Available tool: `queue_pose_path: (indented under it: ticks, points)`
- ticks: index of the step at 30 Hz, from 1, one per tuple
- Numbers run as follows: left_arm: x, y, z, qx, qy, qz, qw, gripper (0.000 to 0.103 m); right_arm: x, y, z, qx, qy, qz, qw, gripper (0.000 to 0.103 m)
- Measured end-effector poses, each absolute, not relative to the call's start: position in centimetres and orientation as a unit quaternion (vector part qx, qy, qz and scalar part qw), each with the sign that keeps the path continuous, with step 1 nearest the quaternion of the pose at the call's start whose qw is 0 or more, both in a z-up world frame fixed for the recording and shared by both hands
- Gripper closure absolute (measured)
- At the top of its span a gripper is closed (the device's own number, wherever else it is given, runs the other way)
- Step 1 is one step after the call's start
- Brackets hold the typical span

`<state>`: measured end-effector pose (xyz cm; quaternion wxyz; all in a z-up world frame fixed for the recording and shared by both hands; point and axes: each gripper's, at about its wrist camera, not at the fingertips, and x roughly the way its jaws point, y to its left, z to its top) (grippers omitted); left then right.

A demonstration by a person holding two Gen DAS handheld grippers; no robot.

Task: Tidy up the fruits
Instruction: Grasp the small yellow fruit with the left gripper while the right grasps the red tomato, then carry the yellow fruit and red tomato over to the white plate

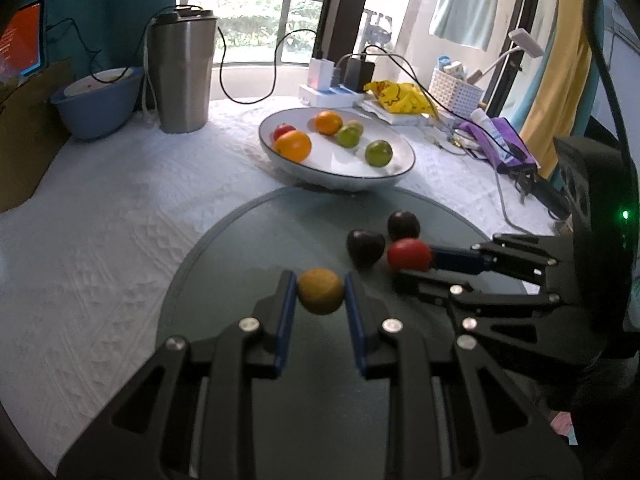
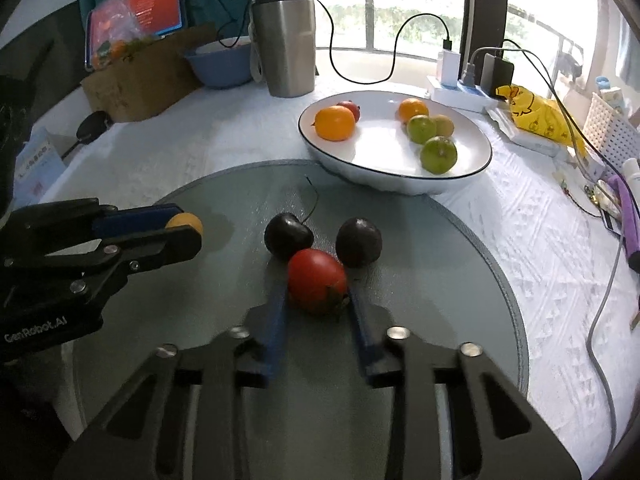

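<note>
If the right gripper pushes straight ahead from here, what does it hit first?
The right gripper already straddles the red tomato. Pushed on, the tomato would likely bump the two dark plums right behind it; the white bowl lies farther on.

A lived-in home by a balcony window
Towel (image 1: 466,4) drying outside, steel tumbler (image 2: 284,46), chargers on a power strip (image 2: 460,88), cloth-covered counter (image 1: 120,220)

Fruit bowl (image 2: 472,168) behind glass disc (image 2: 460,280)
</note>
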<state>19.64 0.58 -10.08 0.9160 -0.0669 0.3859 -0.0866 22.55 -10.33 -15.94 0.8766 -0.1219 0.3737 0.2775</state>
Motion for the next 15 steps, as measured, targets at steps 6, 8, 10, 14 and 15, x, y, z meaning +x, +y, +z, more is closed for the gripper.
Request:
queue_pose_path:
  ticks: [6, 8, 10, 14, 15]
  points:
    - [19.5, 0.4, -9.7, -0.063, 0.382, -0.085, 0.918, 0.077, 22.5, -10.5, -15.6, -0.119, 0.365, 0.283, 0.879, 0.072]
    - [19.5, 0.4, -9.5, -0.062, 0.38, -0.085, 0.919, 0.077, 22.2, -10.7, -15.0, -0.112, 0.356, 0.288, 0.882, 0.072]
    - [19.5, 0.3, -9.2, -0.061, 0.378, -0.085, 0.92, 0.077, 22.0, -10.9, -14.2, -0.102, 0.348, 0.294, 0.884, 0.072]
    - [19.7, 0.0, -8.5, -0.055, 0.372, -0.086, 0.923, 0.077, 22.1, -11.3, -12.8, -0.087, 0.336, 0.3, 0.889, 0.072]
    - [19.7, 0.0, -8.3, -0.054, 0.37, -0.086, 0.923, 0.077, 22.1, -11.4, -12.5, -0.084, 0.332, 0.301, 0.89, 0.072]
